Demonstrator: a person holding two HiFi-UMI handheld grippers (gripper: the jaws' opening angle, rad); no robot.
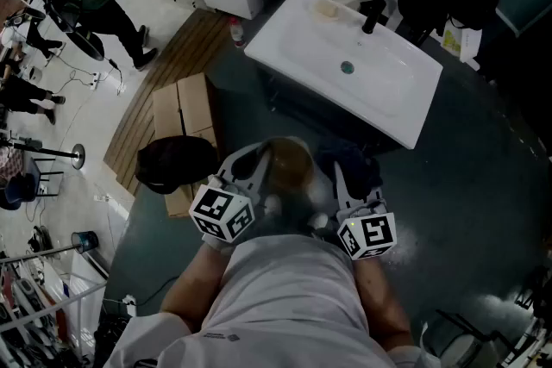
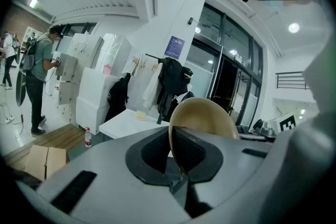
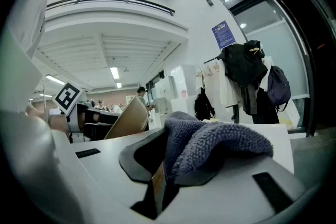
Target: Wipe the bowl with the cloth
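Fingers (image 2: 152,152) of the left gripper (image 2: 176,157) clamp the thin rim of the smooth tan bowl (image 2: 202,118), which is held on edge. Right gripper (image 3: 160,181) closed on the grey-blue knitted cloth (image 3: 210,147), just beside the bowl. Room: dark floor (image 1: 483,211), white rectangular washbasin (image 1: 345,65) ahead, flat cardboard (image 1: 181,108) to the left. Both grippers near level, side by side before the torso.

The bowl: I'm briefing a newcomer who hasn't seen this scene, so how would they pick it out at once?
Start at the white washbasin, then look just below it in the head view, between the two marker-cubed grippers. The bowl is the smooth tan round shell, its rim pinched in the left gripper. Its neighbour, the cloth in the right gripper, is dark grey and fuzzy.
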